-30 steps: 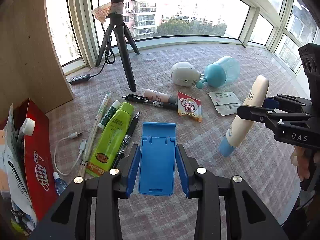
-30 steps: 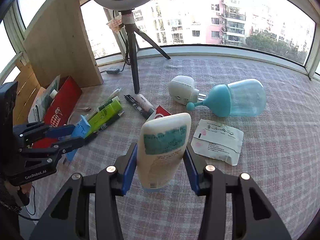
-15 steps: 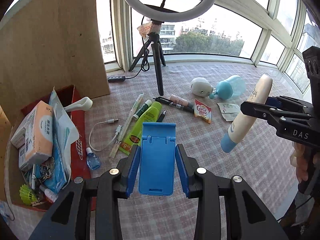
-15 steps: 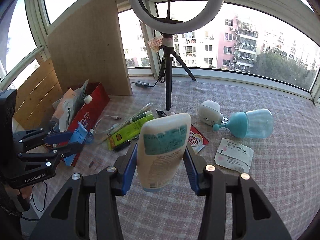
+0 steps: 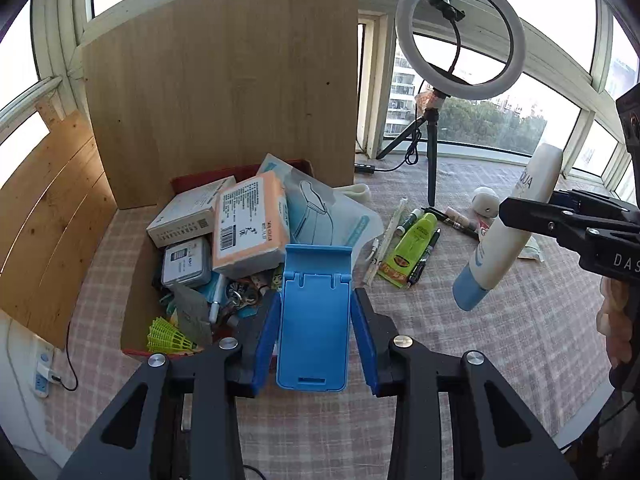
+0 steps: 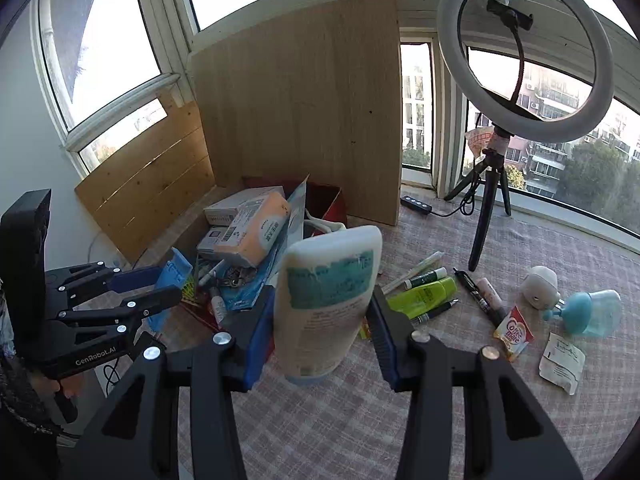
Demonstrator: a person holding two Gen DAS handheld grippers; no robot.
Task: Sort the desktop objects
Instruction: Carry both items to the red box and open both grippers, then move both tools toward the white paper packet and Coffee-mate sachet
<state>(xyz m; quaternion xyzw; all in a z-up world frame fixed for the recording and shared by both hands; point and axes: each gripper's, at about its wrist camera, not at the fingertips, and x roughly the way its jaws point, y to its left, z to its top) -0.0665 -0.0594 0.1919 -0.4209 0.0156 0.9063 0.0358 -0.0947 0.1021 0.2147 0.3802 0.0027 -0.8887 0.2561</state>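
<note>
My left gripper [image 5: 315, 320] is shut on a blue phone stand [image 5: 314, 316] and holds it above the near right edge of the red box [image 5: 188, 178], which is full of cartons and packets. It also shows in the right wrist view [image 6: 156, 286]. My right gripper [image 6: 320, 316] is shut on a white lotion tube with a blue cap [image 6: 328, 300], held in the air to the right of the box. The tube shows in the left wrist view [image 5: 508, 232] too.
On the checked cloth lie a green tube [image 5: 410, 250], pens [image 6: 478, 296], a Coffee-mate sachet [image 6: 514, 332], a white sachet [image 6: 562, 362], a white device [image 6: 540, 286] and a blue bottle [image 6: 592, 312]. A ring light on a tripod [image 6: 490, 208] stands behind. Wood boards [image 5: 224, 92] back the box.
Both grippers have swung left toward the red box with their loads still held. The box now sits directly ahead of the left gripper.
</note>
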